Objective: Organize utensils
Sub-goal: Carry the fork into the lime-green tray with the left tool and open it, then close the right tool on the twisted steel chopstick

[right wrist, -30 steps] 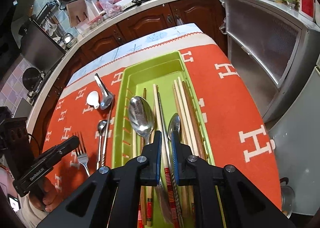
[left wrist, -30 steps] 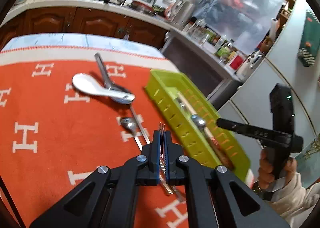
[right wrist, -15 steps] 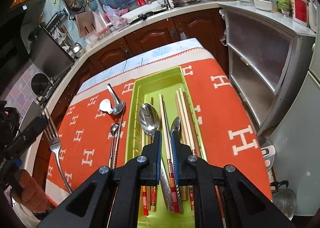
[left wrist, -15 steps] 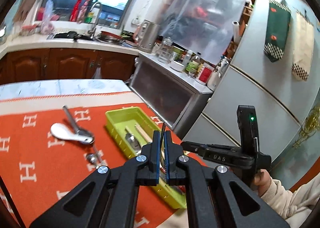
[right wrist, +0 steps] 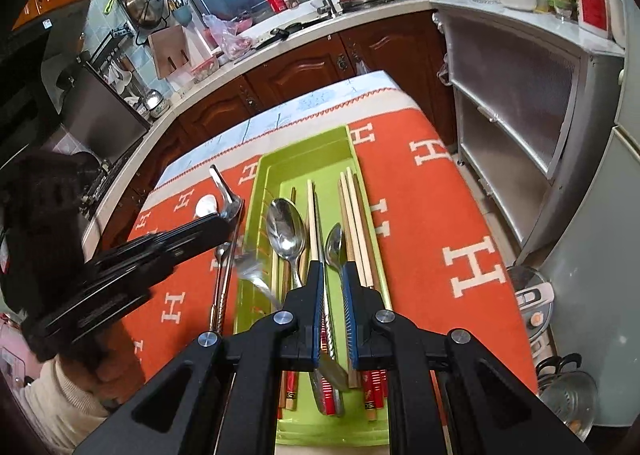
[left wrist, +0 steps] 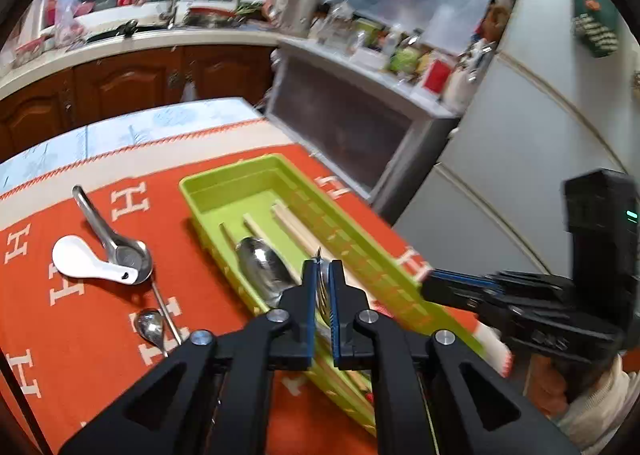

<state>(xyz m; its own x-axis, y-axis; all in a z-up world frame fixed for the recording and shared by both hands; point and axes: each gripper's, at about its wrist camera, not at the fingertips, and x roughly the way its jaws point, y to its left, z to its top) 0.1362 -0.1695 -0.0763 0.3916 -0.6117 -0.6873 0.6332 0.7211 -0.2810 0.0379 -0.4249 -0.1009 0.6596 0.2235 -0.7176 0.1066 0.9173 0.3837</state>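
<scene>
The fork (left wrist: 323,295) stands between the pads of my left gripper (left wrist: 323,265), which is shut on it above the green tray (left wrist: 208,183). In the right wrist view the fork (right wrist: 252,271) shows blurred just under the left gripper (right wrist: 230,227), over the tray's (right wrist: 304,143) left rim. My right gripper (right wrist: 334,267) hovers over the tray's near end, jaws a narrow gap apart, gripping nothing. A large spoon (right wrist: 284,227), a small spoon (right wrist: 334,245) and chopsticks (right wrist: 354,215) lie in the tray. From the left wrist, the right gripper (left wrist: 428,283) is at the tray's right side.
On the orange cloth (left wrist: 80,355) left of the tray lie a white ceramic spoon (left wrist: 80,261), a metal scoop (left wrist: 128,259) and a long thin spoon (left wrist: 150,325). The table's right edge drops toward a grey cabinet (right wrist: 520,103) and a fridge (left wrist: 520,175).
My left gripper lifted the fork off the cloth and carried it right, over the tray. The right gripper rose a little above the tray.
</scene>
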